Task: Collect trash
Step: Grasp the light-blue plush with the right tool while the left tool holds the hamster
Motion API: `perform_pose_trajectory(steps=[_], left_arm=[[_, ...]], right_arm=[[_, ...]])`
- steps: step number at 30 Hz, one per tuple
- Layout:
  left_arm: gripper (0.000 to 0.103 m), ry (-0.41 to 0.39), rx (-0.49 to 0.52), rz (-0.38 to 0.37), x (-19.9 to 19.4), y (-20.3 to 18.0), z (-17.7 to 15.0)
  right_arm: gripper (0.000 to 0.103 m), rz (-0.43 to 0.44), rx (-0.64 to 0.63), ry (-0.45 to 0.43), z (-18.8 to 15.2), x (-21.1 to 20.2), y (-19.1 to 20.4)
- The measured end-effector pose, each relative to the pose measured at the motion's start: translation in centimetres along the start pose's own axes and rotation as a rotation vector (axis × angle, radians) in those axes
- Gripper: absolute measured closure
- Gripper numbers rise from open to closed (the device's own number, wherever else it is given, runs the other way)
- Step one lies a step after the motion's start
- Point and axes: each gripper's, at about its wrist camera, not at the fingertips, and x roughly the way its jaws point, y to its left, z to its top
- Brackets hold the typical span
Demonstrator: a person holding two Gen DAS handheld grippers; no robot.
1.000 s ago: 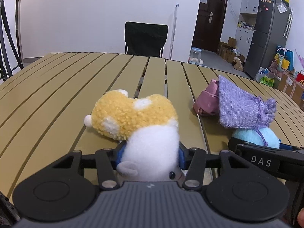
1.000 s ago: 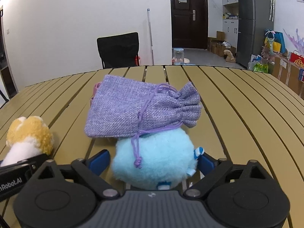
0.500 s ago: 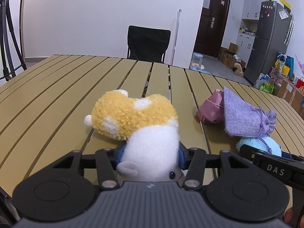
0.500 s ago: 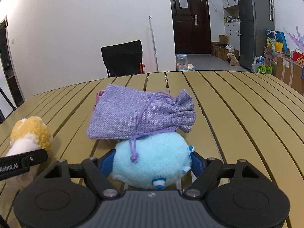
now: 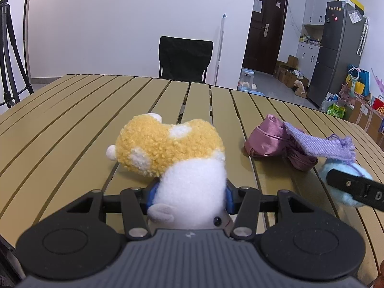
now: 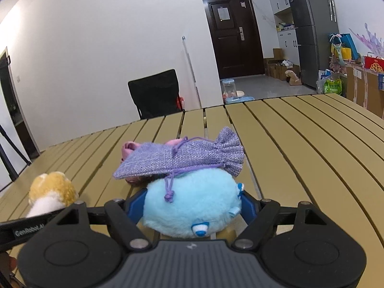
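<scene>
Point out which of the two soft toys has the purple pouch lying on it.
The light blue soft toy, held in the right hand-held gripper. The purple pouch rests on top of it; the yellow-and-white toy in the left hand-held gripper carries nothing.

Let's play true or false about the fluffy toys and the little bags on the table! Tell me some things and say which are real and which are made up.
1. The left gripper squeezes the yellow and white plush toy. True.
2. The right gripper holds a red ball. False: it grips the light blue plush toy.
3. The purple drawstring pouch lies on top of the blue toy. True.
4. The pink satin bag hangs on the black chair. False: it lies on the slatted table, beside the purple pouch.
5. The dark door stands wide open. False: it is closed.
</scene>
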Motion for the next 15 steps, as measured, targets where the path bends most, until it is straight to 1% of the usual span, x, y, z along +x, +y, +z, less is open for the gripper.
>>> perform_pose_trajectory(steps=[15], left_arm=[[0.051, -0.025, 0.0, 0.0, -1.3, 0.0, 0.0]], right_arm=[[0.027, 0.031, 0.059, -0.065, 0.5, -3.5, -1.5]])
